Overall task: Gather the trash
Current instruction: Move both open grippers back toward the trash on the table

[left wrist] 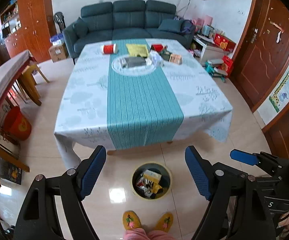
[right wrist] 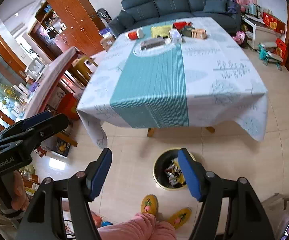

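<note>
A round bin (left wrist: 151, 181) stands on the floor in front of the table, with several wrappers inside; it also shows in the right wrist view (right wrist: 171, 170). My left gripper (left wrist: 145, 167) is open and empty, held above the floor near the bin. My right gripper (right wrist: 144, 169) is open and empty, just left of the bin. On the far end of the table (left wrist: 144, 92) lie a red can (left wrist: 109, 48), a yellow packet (left wrist: 137, 50), a glass tray (left wrist: 133, 64) with packets, and small boxes (left wrist: 175, 58).
A dark sofa (left wrist: 128, 20) stands behind the table. A second table (left wrist: 2, 84) and a red bucket (left wrist: 17, 123) are on the left. Boxes and clutter (left wrist: 220, 60) fill the right side by a wooden door (left wrist: 268, 50). My yellow slippers (left wrist: 131, 220) are below.
</note>
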Motion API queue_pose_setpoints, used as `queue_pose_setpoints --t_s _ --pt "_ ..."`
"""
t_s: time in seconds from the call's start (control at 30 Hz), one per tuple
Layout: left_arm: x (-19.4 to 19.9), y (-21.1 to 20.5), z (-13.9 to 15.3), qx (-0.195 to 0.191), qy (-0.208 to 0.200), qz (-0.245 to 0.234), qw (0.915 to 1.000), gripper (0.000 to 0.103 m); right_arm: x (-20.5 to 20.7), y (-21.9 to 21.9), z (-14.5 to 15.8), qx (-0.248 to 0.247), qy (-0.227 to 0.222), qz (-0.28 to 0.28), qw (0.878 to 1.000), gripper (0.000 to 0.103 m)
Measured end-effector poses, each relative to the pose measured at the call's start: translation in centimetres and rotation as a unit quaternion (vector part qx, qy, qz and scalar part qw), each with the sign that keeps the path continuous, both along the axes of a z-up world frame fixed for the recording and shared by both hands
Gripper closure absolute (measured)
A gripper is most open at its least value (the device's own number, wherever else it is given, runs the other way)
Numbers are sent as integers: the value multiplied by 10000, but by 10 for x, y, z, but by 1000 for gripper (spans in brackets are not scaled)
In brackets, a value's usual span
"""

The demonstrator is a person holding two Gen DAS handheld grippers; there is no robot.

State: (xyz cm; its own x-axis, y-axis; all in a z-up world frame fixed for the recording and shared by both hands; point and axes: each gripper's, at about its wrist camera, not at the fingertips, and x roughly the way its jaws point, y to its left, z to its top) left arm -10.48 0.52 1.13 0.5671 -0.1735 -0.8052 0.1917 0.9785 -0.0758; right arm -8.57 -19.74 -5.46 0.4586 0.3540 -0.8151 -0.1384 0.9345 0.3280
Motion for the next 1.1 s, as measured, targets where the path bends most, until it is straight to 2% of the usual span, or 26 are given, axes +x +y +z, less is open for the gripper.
queue_pose_setpoints --t_s 0.17,0.4,0.67,0.8,0.9,1.1 --pt "1 -9 27 23 -296 16 9996 23 3 -2 25 15 -309 73 9995 34" --pt "15 -22 49 -30 -527 -21 9986 23 19 -9 56 35 -727 95 9973 34" --pt "56 -28 56 -54 -704 -206 9973 23 57 -12 65 -26 -889 -32 9960 34" --pt "99 -24 50 -141 -690 -381 9968 23 87 -11 59 -95 -860 -207 9960 34" --pt "145 -19 43 -194 -634 -605 9960 22 122 -8 50 -181 -791 -428 9958 34" --pt "267 -8 23 -47 -231 -1299 9913 21 195 -1 33 -222 -587 -1166 9912 34"
